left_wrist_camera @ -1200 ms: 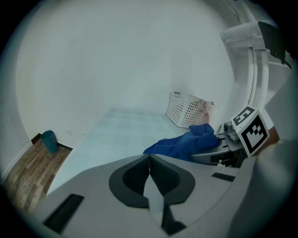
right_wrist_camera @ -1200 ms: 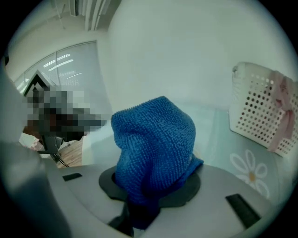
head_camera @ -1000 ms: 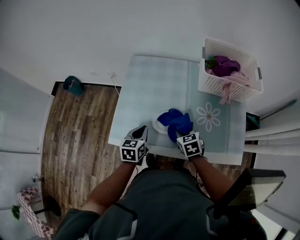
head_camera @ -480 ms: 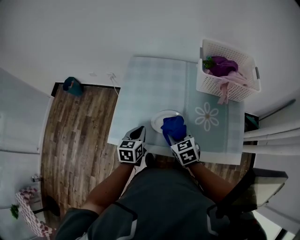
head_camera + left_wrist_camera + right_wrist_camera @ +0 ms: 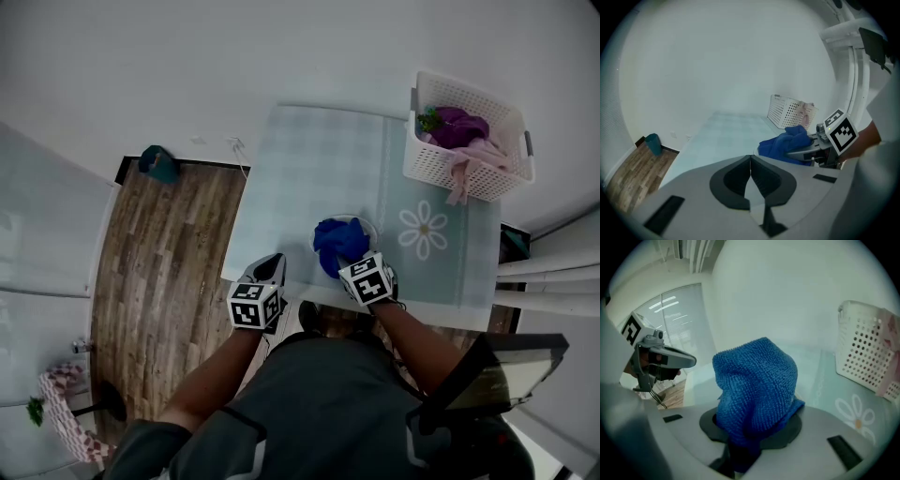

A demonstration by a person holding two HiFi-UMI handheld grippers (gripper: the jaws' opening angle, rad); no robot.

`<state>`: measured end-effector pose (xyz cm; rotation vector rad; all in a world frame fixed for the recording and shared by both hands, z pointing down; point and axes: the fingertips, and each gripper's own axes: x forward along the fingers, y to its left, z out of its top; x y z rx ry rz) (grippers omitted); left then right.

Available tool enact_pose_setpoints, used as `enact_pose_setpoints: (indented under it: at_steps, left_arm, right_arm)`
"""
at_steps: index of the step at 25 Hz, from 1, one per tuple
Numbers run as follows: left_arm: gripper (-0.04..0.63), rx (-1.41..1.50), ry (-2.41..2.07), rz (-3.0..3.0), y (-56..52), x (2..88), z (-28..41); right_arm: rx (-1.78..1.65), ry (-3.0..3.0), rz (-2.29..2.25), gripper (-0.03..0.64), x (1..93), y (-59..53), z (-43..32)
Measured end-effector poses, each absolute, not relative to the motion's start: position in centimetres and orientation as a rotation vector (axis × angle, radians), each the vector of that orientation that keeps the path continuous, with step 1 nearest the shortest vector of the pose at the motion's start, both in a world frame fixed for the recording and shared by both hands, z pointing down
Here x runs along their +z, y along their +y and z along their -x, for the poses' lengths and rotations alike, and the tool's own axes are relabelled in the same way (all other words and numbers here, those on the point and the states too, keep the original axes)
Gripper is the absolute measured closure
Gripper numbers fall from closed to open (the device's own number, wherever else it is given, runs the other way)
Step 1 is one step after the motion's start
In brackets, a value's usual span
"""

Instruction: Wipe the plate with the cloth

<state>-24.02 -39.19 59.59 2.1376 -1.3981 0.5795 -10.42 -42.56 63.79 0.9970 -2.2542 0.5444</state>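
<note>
Basket (image 5: 439,174) at the desk's (image 5: 300,169) 1 o'clock holds purple and pink garments. Right hand-held gripper (image 5: 746,444) clamps the cloth (image 5: 339,239) — a nubby blue bundle, bunched on the plate (image 5: 370,226) at its 12 o'clock. Left hand-held gripper (image 5: 750,169) — jaws together, empty — sits by the desk's 7 o'clock corner.

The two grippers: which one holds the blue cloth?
The right gripper: its jaws clamp the blue cloth. The left gripper is shut, with nothing between its jaws.

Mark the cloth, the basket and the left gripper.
cloth (image 5: 754,385): right gripper view, middle of bunched fabric.
basket (image 5: 431,169): head view, white side wall.
left gripper (image 5: 750,158): left gripper view, between the shut fingertips.
</note>
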Motion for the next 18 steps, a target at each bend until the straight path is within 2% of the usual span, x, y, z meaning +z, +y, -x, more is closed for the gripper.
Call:
enact_pose_setpoints:
  at_steps: [9, 18]
  left_arm:
    - [0.586, 0.48, -1.377, -2.161, -39.5, 58.3, 20.5]
    - [0.586, 0.401, -1.487, -2.182, -39.1, 55.2, 20.2]
  right_arm:
    - [0.693, -2.198, -1.275, 0.499, 62.7, -43.5, 1.0]
    - [0.618, -2.412, -1.265, 0.499, 56.2, -42.8, -0.1]
